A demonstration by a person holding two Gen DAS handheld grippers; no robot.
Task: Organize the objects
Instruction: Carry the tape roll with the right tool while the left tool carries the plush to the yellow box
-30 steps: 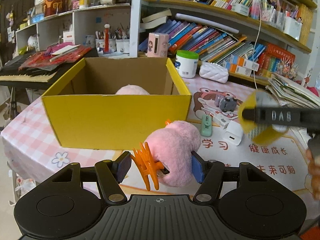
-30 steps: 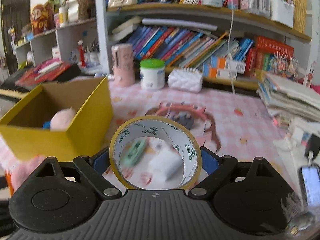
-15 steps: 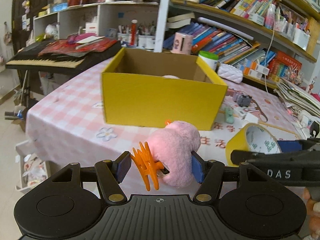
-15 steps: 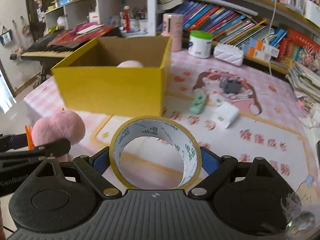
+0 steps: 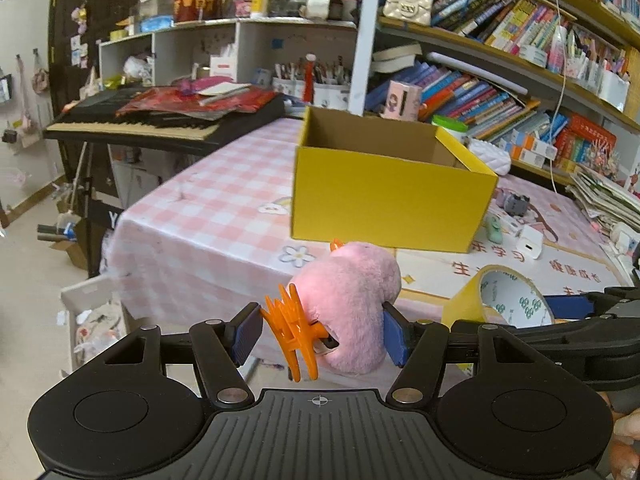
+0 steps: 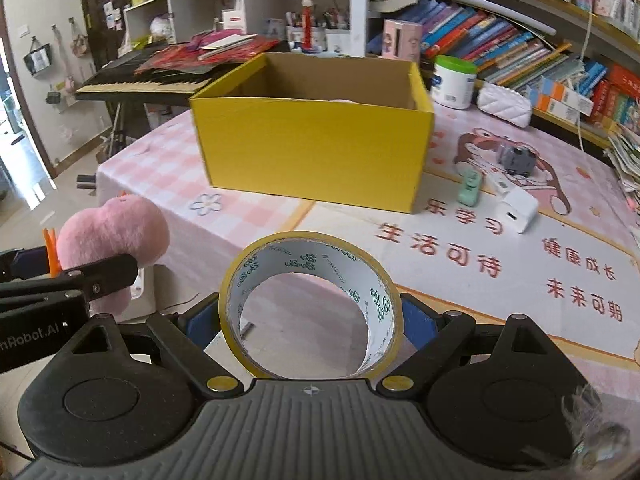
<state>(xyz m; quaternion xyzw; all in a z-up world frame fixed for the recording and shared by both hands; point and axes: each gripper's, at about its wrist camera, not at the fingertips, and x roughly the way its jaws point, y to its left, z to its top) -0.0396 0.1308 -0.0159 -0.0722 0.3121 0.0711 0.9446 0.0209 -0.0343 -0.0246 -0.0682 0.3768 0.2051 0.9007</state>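
From the left wrist, we see our left claw [image 5: 320, 334] pinching a fluffy pink plush hair clip [image 5: 348, 304] with spiky orange plastic teeth, held in the air off the near edge of the surface [image 5: 208, 208], which wears a smooth pink checked cloth. A yellow cardboard box [image 5: 384, 204], open-topped with plain brown inner walls, stands beyond. From the right wrist, our right claw [image 6: 310, 316] clamps a round roll of glossy yellow tape [image 6: 310, 304] by its sides, its white core printed in green, held over the surface before the box; a boxy white charger [image 6: 518, 210] lies to the right.
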